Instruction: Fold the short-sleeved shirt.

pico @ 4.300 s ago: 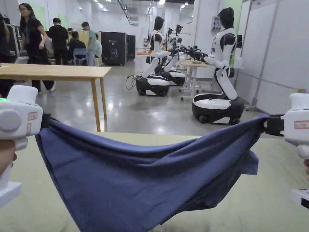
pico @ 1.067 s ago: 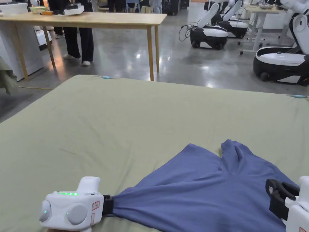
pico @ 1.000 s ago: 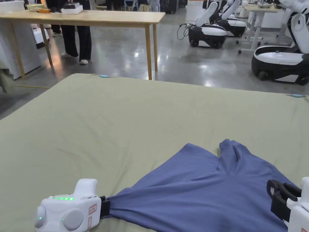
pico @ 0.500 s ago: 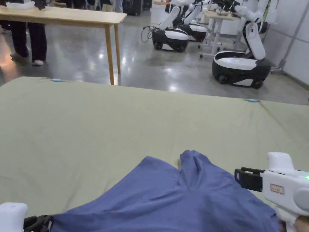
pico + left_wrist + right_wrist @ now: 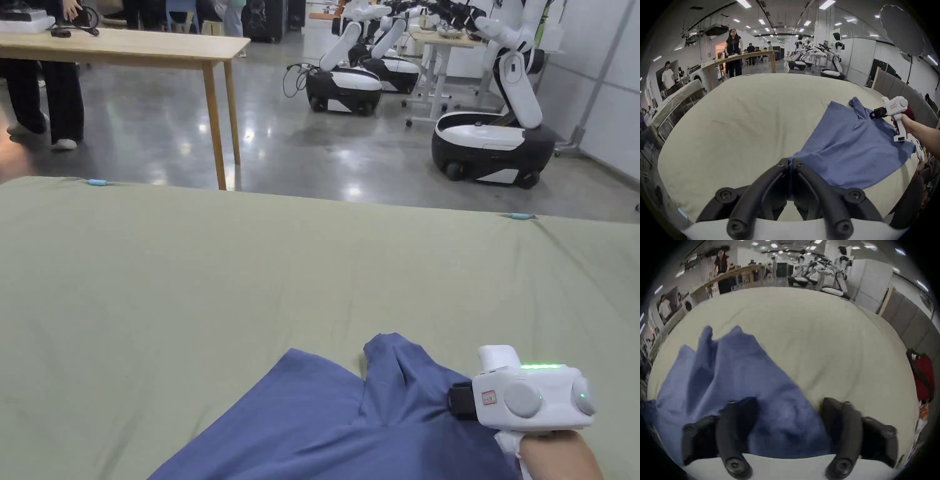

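- On the near edge of the bench (image 5: 187, 262), draped in a pale green sheet, lies the blue shirt (image 5: 325, 425), spread out with soft folds running through it and one narrow flap poking up toward the far edge.
- Left gripper (image 5: 790, 162), seen from its own view: both black jaws are pressed together with a pinch of shirt (image 5: 843, 146) edge caught between them, and the cloth fans out to the right from that pinch.
- Right gripper (image 5: 789, 404) in its own view: jaws spread wide, one jaw over the shirt (image 5: 730, 378), the other over bare sheet, and the shirt's edge runs between them. That picture is blurred, so whether the jaws touch the cloth I can't tell.
- From the head view, the right gripper (image 5: 451, 400) sits at the shirt's right side, its black tip just against the cloth near the raised flap, a hand (image 5: 556, 453) under the white body.
- From the left gripper view, the right gripper (image 5: 872, 115) hangs above the shirt's far-right part, an arm reaching in from the right.
- Beyond the far edge: a wooden table (image 5: 125, 44) on a shiny grey floor, a person (image 5: 44, 94) standing beside it, and white-and-black robots (image 5: 494, 131) parked to the right.
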### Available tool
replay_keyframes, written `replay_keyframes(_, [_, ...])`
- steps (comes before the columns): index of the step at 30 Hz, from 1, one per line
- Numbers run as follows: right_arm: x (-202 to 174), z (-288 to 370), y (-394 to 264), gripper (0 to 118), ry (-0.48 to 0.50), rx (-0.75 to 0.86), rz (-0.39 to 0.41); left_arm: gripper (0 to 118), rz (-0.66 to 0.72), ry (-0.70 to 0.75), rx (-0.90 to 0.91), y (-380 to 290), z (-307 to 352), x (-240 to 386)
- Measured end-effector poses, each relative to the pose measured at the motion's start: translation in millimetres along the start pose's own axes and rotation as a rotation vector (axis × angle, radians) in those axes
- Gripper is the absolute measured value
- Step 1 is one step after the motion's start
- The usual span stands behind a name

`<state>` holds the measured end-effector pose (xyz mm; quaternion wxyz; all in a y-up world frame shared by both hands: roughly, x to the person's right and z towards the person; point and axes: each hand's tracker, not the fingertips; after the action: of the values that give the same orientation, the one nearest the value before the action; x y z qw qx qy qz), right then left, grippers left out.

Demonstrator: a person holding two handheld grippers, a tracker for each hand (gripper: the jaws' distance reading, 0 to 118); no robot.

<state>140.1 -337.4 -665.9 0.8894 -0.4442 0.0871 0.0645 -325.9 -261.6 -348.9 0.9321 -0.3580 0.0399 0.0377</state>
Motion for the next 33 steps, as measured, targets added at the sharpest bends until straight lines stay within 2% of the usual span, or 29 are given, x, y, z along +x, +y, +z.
replay_keyframes(1, [-1, 5, -1, 4, 0.009, 0.001, 0.016, 3, 0.001, -0.001, -0.001, 0, -1, 0])
replay_keyframes(4, [-6, 24, -5, 4, 0.044, 0.007, 0.015, 3, 0.005, -0.008, 0.003, 0, -4, -1])
replay_keyframes(5, [-6, 31, -5, 4, 0.099, 0.002, -0.003, 3, 0.002, -0.01, 0.003, 0, -6, 0])
replay_keyframes(7, [-8, 59, -7, 4, 0.093, 0.071, -0.025, 3, 0.008, -0.017, 0.007, 2, -4, -1])
replay_keyframes(10, [-3, 113, -1, 4, 0.141, 0.175, -0.046, 3, 0.022, -0.035, 0.02, 16, -2, -5])
replay_keyframes(15, [3, 223, 24, 4, 0.093, 0.396, 0.037, 3, 0.004, -0.051, 0.113, 72, 15, -8])
replay_keyframes(21, [24, 339, 68, 4, 0.053, 0.631, 0.014, 2, -0.024, -0.054, 0.249, 172, 45, 8])
replay_keyframes(25, [35, 389, 102, 4, -0.02, 0.692, 0.054, 2, -0.054, -0.052, 0.317, 234, 61, 17])
replay_keyframes(28, [47, 421, 129, 4, -0.02, 0.758, 0.018, 2, -0.114, 0.025, 0.379, 278, 73, 23])
replay_keyframes(33, [63, 450, 178, 4, -0.038, 0.82, -0.011, 2, -0.112, 0.026, 0.442, 347, 89, 28])
